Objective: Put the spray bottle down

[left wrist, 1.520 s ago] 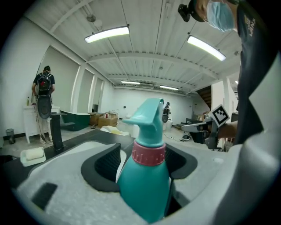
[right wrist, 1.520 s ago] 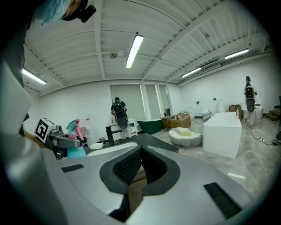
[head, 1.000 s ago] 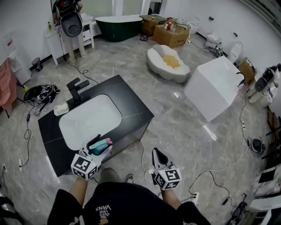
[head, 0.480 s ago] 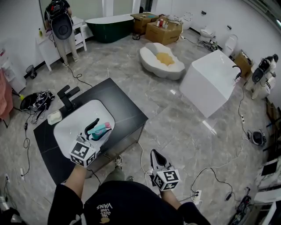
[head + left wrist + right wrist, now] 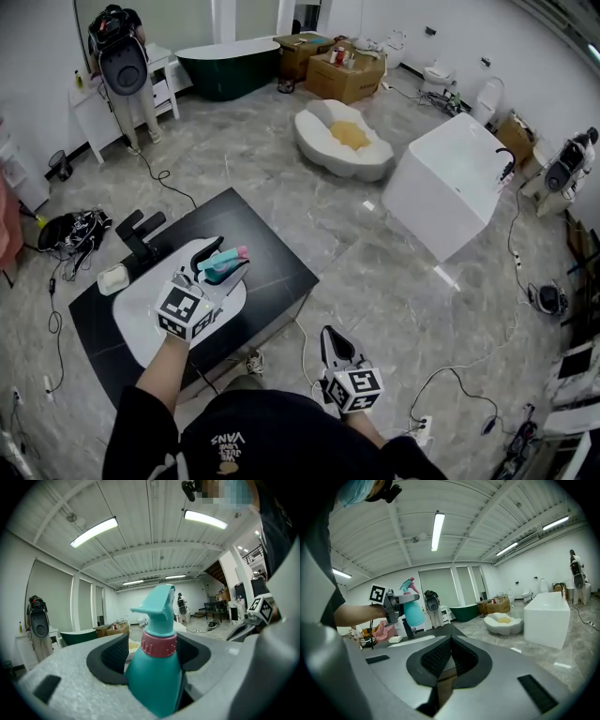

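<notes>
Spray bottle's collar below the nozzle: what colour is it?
Pink collar on the spray bottle; clearest in the left gripper view.

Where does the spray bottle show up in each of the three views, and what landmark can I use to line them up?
Head view: the spray bottle is left of centre, over the black vanity top.
Left gripper view: the bottle fills the bottom centre.
Right gripper view: the bottle is small, left of centre.
Shared landmark: the green bathtub against the far wall.
</notes>
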`<state>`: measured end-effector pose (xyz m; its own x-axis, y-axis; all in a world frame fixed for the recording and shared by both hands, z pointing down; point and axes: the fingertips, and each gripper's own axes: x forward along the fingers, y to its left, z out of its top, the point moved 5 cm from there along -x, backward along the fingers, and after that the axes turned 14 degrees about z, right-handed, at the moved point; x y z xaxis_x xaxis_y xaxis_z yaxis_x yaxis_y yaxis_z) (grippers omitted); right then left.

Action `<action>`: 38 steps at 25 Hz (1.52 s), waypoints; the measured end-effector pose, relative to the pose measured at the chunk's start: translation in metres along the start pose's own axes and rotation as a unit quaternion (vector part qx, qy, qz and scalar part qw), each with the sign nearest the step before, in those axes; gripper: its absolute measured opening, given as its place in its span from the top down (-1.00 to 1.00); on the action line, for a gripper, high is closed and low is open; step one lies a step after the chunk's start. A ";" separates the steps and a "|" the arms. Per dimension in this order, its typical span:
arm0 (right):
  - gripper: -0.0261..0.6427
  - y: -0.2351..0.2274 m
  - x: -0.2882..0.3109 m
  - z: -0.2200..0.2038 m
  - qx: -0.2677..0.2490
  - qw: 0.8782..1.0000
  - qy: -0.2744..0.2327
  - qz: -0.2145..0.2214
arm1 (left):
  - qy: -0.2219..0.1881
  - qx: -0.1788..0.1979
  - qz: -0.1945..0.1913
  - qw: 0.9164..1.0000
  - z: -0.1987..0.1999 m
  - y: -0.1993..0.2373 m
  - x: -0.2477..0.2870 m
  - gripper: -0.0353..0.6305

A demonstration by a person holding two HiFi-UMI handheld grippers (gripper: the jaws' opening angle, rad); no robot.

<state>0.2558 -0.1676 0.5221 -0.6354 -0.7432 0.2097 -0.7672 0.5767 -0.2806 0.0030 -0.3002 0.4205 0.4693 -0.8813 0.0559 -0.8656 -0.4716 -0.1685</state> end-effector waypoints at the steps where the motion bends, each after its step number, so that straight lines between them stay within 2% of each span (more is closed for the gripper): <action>1: 0.91 -0.002 0.005 0.002 0.001 1.000 0.001 -0.001 | 0.001 0.002 -0.001 1.000 0.000 0.006 0.009 0.01; 7: 0.91 -0.016 0.028 0.012 0.007 1.000 0.011 -0.013 | 0.000 0.003 -0.010 1.000 -0.003 0.036 0.064 0.01; 15: 0.91 -0.027 0.051 0.015 0.012 0.999 0.040 -0.023 | 0.002 -0.027 -0.003 1.000 -0.047 0.058 0.118 0.01; 26: 0.91 -0.042 0.084 0.025 0.004 0.997 0.066 -0.039 | 0.027 -0.076 0.038 0.996 -0.119 0.087 0.165 0.01; 30: 0.91 -0.044 0.095 0.025 0.006 0.996 0.077 -0.039 | 0.038 -0.073 0.049 0.995 -0.141 0.089 0.180 0.01; 38: 0.91 -0.045 0.110 0.023 0.007 0.995 0.090 -0.043 | 0.043 -0.098 0.061 0.992 -0.172 0.089 0.197 0.01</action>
<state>0.2225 -0.2828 0.5363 -0.5744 -0.7156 0.3974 -0.8185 0.5087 -0.2669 -0.0122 -0.5209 0.5858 0.3501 -0.9274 0.1314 -0.9361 -0.3513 0.0149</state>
